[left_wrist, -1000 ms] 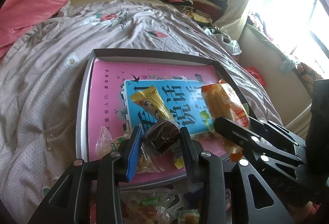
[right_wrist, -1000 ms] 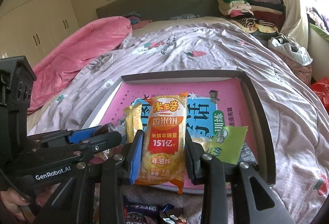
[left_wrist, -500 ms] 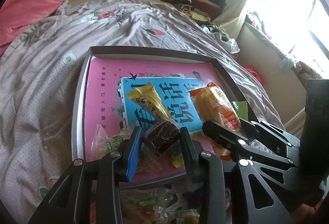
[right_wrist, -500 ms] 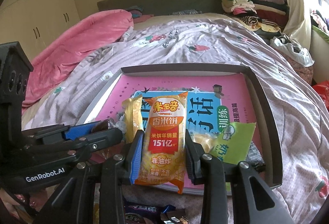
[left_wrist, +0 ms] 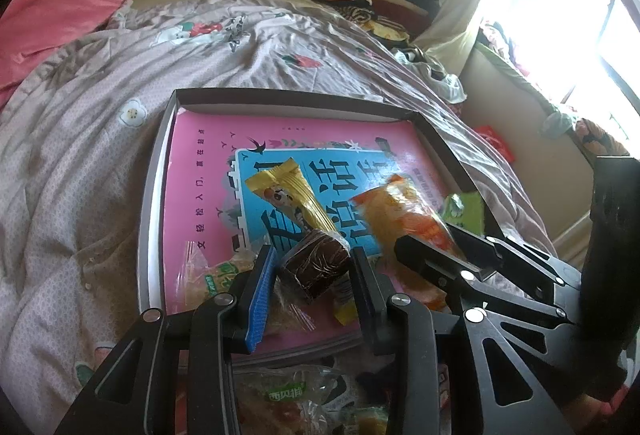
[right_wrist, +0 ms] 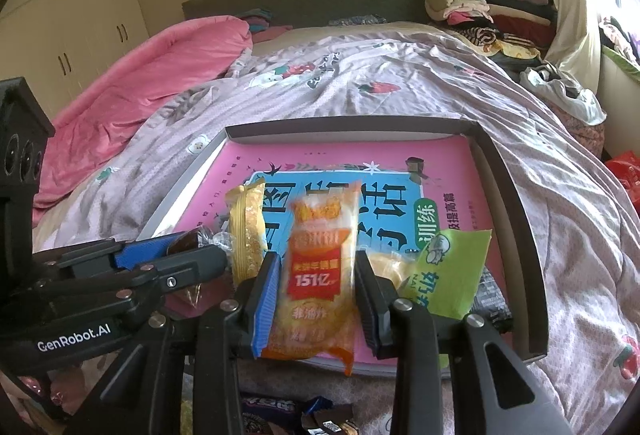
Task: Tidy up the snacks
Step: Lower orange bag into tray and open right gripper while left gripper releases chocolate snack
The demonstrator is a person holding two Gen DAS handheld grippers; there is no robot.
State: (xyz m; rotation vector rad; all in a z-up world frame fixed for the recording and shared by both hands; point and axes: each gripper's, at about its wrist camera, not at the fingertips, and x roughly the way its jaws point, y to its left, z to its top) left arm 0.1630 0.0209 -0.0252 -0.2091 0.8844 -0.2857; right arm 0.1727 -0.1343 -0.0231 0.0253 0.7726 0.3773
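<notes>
**Two snacks in your claws, a handful in the tray, more waiting below**

You are working over one shallow grey tray (right_wrist: 516,203) that lies on the bed quilt (right_wrist: 400,91), with one pink-and-blue book (left_wrist: 200,171) lining its floor. By my judgement you are about midway: several packets already lie in the tray, and others sit outside its near edge.

Your right gripper (right_wrist: 316,295) is clenched on one orange rice-cracker packet (right_wrist: 320,255), held upright over the tray's near edge. Its print is blurred, so it may be in motion. Your left gripper (left_wrist: 312,275) is clamped on one brown wrapped cake (left_wrist: 316,267), just above the tray's near-left part.

Counted inside the tray:
- one green packet (right_wrist: 452,271), at the right;
- one yellow packet (left_wrist: 288,195) lying on the book;
- one clear-wrapped pastry (left_wrist: 208,271) at the near-left corner;
- one pale yellow snack (right_wrist: 388,263) beside the green packet, partly hidden;
- one dark packet (right_wrist: 494,295) under the green one, mostly covered.

Left to do: place both held snacks, then fetch the loose snacks (left_wrist: 288,399) below the tray edge. I can make out at least three there, but cannot count them for certain.
</notes>
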